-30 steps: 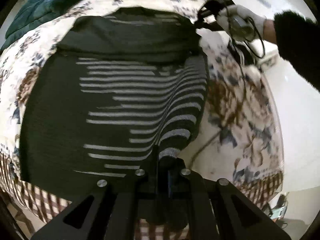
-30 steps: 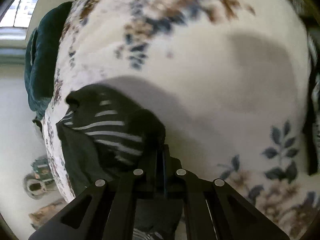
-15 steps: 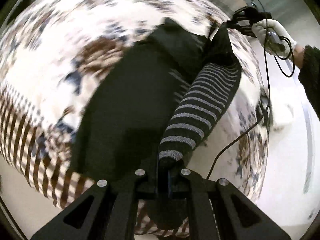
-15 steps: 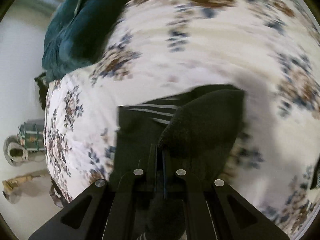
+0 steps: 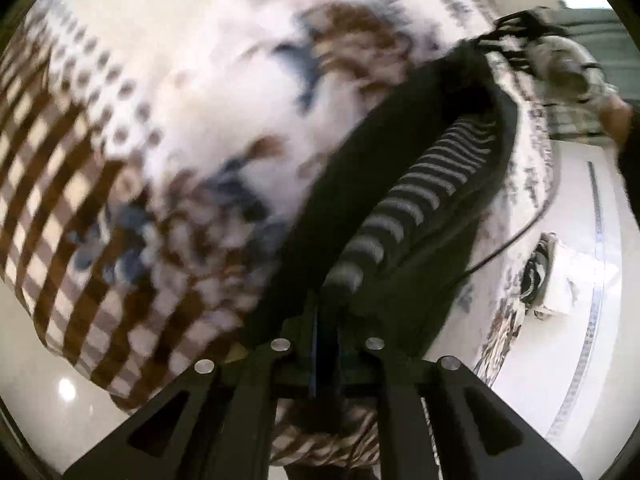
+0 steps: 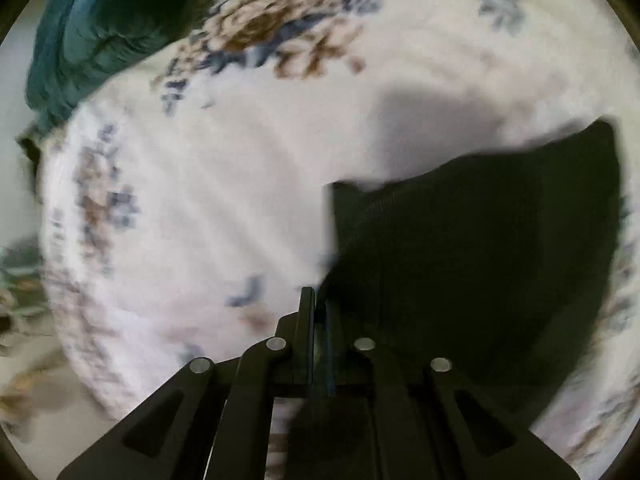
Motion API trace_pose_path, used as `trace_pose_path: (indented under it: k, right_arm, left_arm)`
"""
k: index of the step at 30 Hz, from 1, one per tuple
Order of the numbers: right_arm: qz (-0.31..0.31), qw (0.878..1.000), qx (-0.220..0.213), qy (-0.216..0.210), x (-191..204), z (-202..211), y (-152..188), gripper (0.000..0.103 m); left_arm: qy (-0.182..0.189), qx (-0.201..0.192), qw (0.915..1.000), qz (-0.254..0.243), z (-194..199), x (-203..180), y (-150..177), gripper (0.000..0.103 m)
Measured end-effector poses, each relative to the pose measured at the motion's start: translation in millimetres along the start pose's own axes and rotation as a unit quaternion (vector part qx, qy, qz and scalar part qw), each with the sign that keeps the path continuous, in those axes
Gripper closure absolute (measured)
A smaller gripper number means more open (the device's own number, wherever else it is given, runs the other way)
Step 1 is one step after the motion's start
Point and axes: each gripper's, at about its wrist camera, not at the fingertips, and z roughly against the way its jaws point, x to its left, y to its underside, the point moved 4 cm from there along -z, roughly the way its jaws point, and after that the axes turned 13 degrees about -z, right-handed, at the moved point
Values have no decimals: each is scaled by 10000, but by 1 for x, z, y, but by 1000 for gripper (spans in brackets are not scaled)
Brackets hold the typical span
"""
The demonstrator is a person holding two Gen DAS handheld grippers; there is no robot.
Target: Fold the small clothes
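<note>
A black garment with white stripes (image 5: 404,200) hangs stretched between my two grippers above a floral bedspread (image 5: 192,80). My left gripper (image 5: 326,304) is shut on one striped corner of it. In the left wrist view the right gripper (image 5: 516,30) shows at the top right, held by a gloved hand, pinching the far end of the cloth. In the right wrist view my right gripper (image 6: 318,304) is shut on the garment's black edge (image 6: 480,240), which drapes down to the right over the bed. Both views are blurred by motion.
A teal blanket (image 6: 88,28) lies at the far left of the bed. The bedspread has a brown checked border (image 5: 60,184) at its edge. A white box with a dark item (image 5: 556,280) stands on the pale floor to the right. A cable (image 5: 520,236) trails across.
Both grippers have lifted the garment off the bed and swung it sideways. It lay flat a second ago and now hangs folded lengthwise between them. The views have tilted and blurred.
</note>
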Motion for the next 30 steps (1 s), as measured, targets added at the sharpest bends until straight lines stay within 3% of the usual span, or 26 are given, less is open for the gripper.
trace_pose_path:
  k: [1, 4, 5, 8, 9, 11, 13, 15, 17, 18, 19, 20, 23, 24, 26, 30]
  right_arm:
    - [-23, 9999, 98, -133, 3, -2, 2, 88]
    - [-40, 9961, 320, -824, 4, 6, 18, 59]
    - [-40, 9944, 346, -995, -1, 15, 28, 55]
    - [70, 9920, 190, -1246, -27, 44, 66, 55]
    - [148, 9923, 98, -1229, -38, 51, 83, 55]
    - [293, 9955, -163, -891, -68, 63, 116, 54]
    - [391, 9982, -388, -253, -107, 63, 160, 54]
    - [224, 9995, -216, 62, -148, 49, 205, 54]
    - [-110, 9994, 318, 122, -188, 19, 262, 54]
    - [-209, 9986, 482, 111, -198, 7, 280, 54]
    - [-348, 9972, 654, 91, -212, -9, 304, 54]
    - [-460, 9959, 775, 42, -222, -24, 326, 54]
    - [-553, 9951, 802, -137, -235, -49, 369, 57]
    - [-559, 9958, 711, -124, -238, -52, 379, 63]
    - [-589, 9965, 585, -51, -245, -54, 394, 85]
    - [-675, 9957, 599, -216, -260, -48, 410, 87]
  left_arm:
    - [-30, 119, 9999, 42, -2, 7, 2, 95]
    - [-141, 258, 9996, 14, 6, 21, 5, 81]
    - [-211, 248, 9994, -65, 11, 22, 4, 74]
    - [-362, 213, 9977, -523, 20, 12, -8, 61]
    - [-371, 198, 9967, -687, 19, 6, -12, 60]
    - [-327, 205, 9928, -1138, 10, -16, -18, 59]
    - [-417, 274, 9849, -1658, -4, -38, -26, 57]
    - [-659, 442, 9735, -2146, -27, -56, -29, 57]
    - [-990, 599, 9635, -2412, -46, -63, -29, 60]
    - [-1069, 553, 9618, -2460, -50, -65, -30, 65]
    - [-1139, 484, 9608, -2481, -52, -66, -31, 91]
    - [-1173, 441, 9615, -2447, -53, -64, -33, 98]
    - [-1123, 254, 9728, -2009, -43, -44, -39, 98]
    - [-1086, 244, 9771, -1814, -38, -35, -40, 98]
    - [-1062, 273, 9811, -1592, -30, -25, -41, 97]
    - [-1177, 352, 9835, -1330, -13, -26, -39, 91]
